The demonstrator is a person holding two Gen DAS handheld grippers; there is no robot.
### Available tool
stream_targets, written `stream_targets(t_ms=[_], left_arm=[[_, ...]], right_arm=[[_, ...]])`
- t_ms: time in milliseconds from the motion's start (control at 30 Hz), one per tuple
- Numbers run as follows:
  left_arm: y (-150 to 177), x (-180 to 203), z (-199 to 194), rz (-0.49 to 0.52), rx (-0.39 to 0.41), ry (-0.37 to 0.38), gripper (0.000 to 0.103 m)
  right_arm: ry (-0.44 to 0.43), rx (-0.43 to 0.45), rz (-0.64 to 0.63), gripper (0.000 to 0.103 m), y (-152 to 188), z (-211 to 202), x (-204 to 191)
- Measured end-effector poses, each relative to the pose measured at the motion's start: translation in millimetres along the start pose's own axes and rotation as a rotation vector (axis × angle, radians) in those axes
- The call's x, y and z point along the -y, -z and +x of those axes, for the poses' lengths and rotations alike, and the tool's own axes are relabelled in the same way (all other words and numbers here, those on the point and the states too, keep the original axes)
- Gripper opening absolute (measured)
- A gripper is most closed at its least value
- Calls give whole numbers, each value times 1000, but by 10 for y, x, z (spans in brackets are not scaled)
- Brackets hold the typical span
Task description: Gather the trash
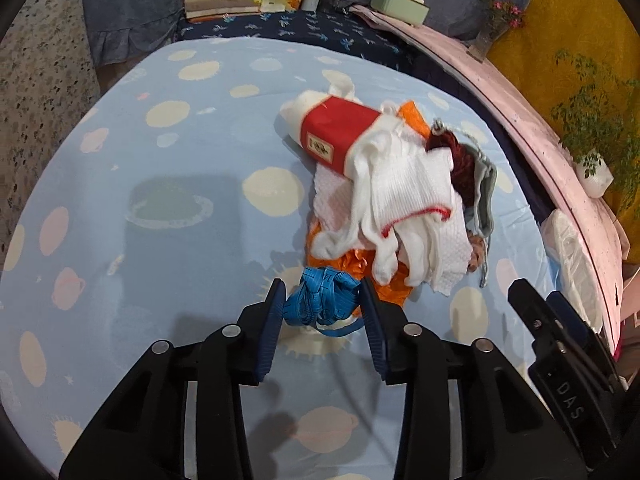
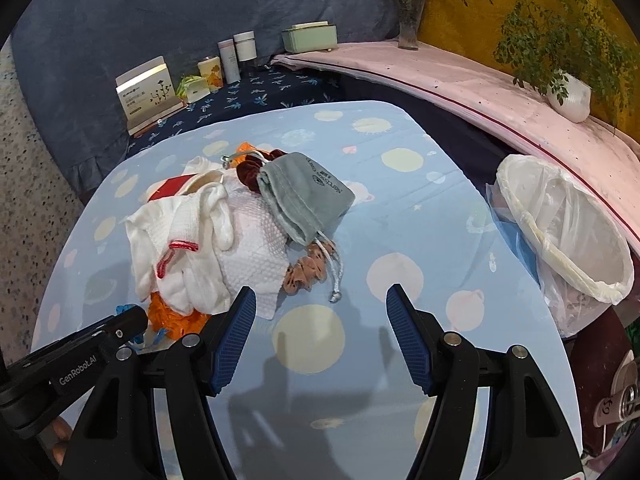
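Right wrist only — lined bin (image 2: 568, 236)

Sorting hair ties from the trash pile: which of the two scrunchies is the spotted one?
The tan scrunchie with dark dots, on the near side of the grey drawstring pouch. The other, the dark red scrunchie, is plain and lies behind the pouch.

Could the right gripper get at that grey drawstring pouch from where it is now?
Probably yes. The right gripper stands open over bare cloth, and the grey pouch lies on top of the pile just ahead, uncovered, with nothing between them.
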State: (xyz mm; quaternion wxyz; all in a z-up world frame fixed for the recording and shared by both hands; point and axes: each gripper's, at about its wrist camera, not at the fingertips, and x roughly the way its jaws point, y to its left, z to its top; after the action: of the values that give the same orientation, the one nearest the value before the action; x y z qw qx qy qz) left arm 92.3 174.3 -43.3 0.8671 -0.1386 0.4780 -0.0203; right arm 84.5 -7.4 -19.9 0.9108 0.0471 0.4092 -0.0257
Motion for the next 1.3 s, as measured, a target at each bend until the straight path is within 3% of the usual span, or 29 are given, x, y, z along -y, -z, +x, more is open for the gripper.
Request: stream_targets(t_ms=[300,600,700,767,933,1300], left_arm=[[-190,-214,-130,-22,48,-39,36],[-302,-276,-86,-18,58,-53,36],[-328,-268,-64,-18,57,-52,36],[-336,-251,-52,-15,55,-51,36],[-346,-170,-74,0,60,-52,36],[-330,421,-277,102,94,-8,36]], right_arm=[[-85,16,-45,63,-164,81,-400],[-142,-31,-52,48,-229,348,-639],[-149,-46,-57,37,-223,421,-662],[-160,-57,-56,21,-216,461,-665],[-187,-48,-34,4,-215,426,-602],[-160,102,63,3,-420,-158,9]])
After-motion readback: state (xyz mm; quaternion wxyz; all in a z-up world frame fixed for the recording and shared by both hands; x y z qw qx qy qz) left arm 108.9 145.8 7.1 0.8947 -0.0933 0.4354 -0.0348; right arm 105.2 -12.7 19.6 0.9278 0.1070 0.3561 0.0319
